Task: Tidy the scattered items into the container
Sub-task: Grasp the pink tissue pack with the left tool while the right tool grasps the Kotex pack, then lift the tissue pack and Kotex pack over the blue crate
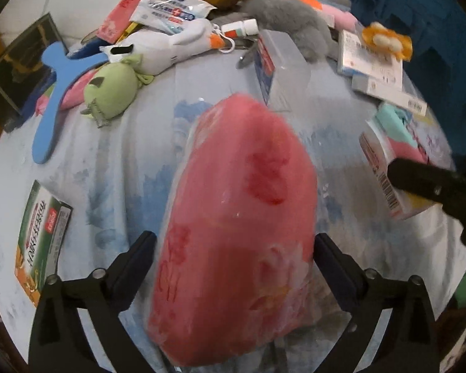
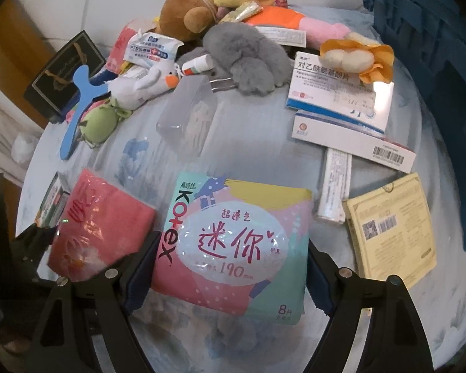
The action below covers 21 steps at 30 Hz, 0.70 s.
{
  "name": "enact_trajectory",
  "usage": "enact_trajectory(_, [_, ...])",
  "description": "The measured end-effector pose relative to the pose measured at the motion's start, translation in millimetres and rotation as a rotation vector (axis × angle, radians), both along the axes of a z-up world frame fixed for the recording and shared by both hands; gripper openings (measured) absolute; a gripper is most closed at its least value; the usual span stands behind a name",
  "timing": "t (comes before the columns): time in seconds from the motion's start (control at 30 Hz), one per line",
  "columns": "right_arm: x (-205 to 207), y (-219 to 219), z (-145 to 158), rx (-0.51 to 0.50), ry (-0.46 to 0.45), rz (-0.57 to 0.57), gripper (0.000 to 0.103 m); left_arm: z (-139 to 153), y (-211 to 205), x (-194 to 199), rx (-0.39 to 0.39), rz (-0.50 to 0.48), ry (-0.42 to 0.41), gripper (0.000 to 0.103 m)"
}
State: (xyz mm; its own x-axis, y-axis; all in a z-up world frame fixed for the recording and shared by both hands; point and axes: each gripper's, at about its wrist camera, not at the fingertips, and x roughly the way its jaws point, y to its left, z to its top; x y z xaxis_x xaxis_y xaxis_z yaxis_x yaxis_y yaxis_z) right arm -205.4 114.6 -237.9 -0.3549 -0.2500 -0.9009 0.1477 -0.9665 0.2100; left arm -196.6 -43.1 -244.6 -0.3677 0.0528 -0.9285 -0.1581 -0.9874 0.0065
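Lying between the spread fingers of the left gripper (image 1: 234, 267), the pink tissue pack (image 1: 239, 227) is blurred and its sides sit just clear of the pads. Right of it, the right gripper (image 2: 233, 267) pinches the Kotex pad pack (image 2: 233, 248) by both edges. Farther off, plush toys (image 2: 245, 59) and medicine boxes (image 2: 338, 96) crowd the pale blue cloth (image 2: 258, 143); a dark blue crate (image 2: 425, 49) stands far right.

Pale blue cloth (image 2: 264, 143), blotchy darker-blue print, wrinkled, covers whole tabletop out to every edge. White padded surface (image 2: 77, 6) with curved seam beyond far-left edge. Brown wooden panel (image 2: 18, 31) beyond left edge, beside white padding. Small white crumpled lump (image 2: 21, 149) just off left edge, lower than tabletop; what it is unclear.
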Motion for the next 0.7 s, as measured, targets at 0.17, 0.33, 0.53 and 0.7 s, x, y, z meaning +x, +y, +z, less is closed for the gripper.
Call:
enact_trajectory(0.17, [4, -4, 5, 0.012, 0.012, 0.01, 0.081, 13, -6, 6, 0.004, 0.013, 0.042, 0.082])
enact_trajectory(0.33, [6, -12, 28, 0.001, 0.068, 0.014, 0.081, 50, -23, 12, 0.015, 0.033, 0.137, 0.082])
enact_trajectory(0.53, [8, -24, 71, 0.009, 0.161, 0.023, 0.081, 92, -36, 10, 0.023, 0.039, 0.241, 0.082])
enact_trajectory(0.7, [13, -31, 103, 0.032, 0.228, 0.021, 0.081, 114, -38, 10, 0.037, 0.046, 0.294, 0.082])
